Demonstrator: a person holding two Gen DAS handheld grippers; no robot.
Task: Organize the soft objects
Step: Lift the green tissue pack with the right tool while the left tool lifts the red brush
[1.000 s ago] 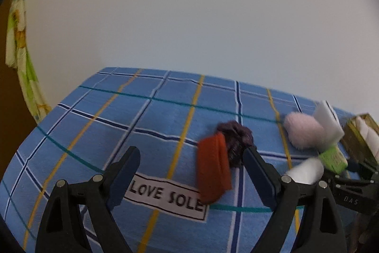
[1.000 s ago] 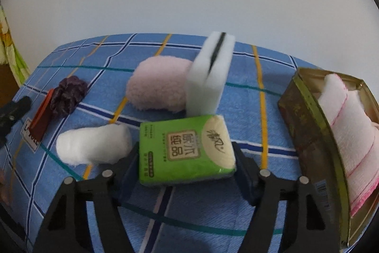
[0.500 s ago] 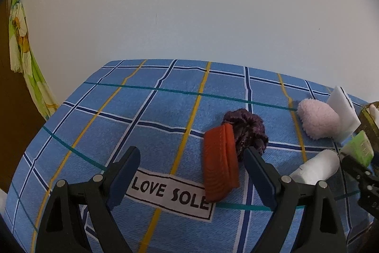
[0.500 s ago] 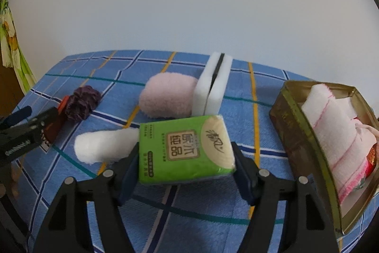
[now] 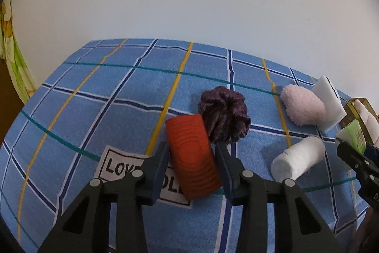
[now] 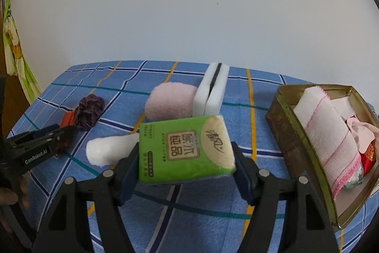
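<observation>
Sponge [image 5: 193, 157] first: that orange block sits on the blue checked cloth [image 5: 113, 96] between the jaws of your left gripper [image 5: 192, 159], which are closing on its long sides, and from here I can't quite tell if the pads are pressing yet. It looks light and squishy with a ribbed top, so I'd guess it dents easily; taking it mid-length across the narrow width looks right, since an end grip would probably let it droop or twist. Your right gripper [image 6: 186, 164] has the green tissue pack [image 6: 184, 149] clamped by its two short ends, jaws fairly wide, held above the cloth just left of the tin [image 6: 284, 121]. That pack is soft with a slick wrapper, so I reckon it could slide if you ease off. Count-wise: one sponge, one purple scrunchie [image 5: 223, 119] touching its far end, one pink puff [image 5: 303, 108], one white foam block [image 5: 328, 108] beside it, one white roll [image 5: 298, 158] and one tissue pack. The tin holds one pink-striped towel [image 6: 327, 132] plus a few bits I can't make out.
</observation>
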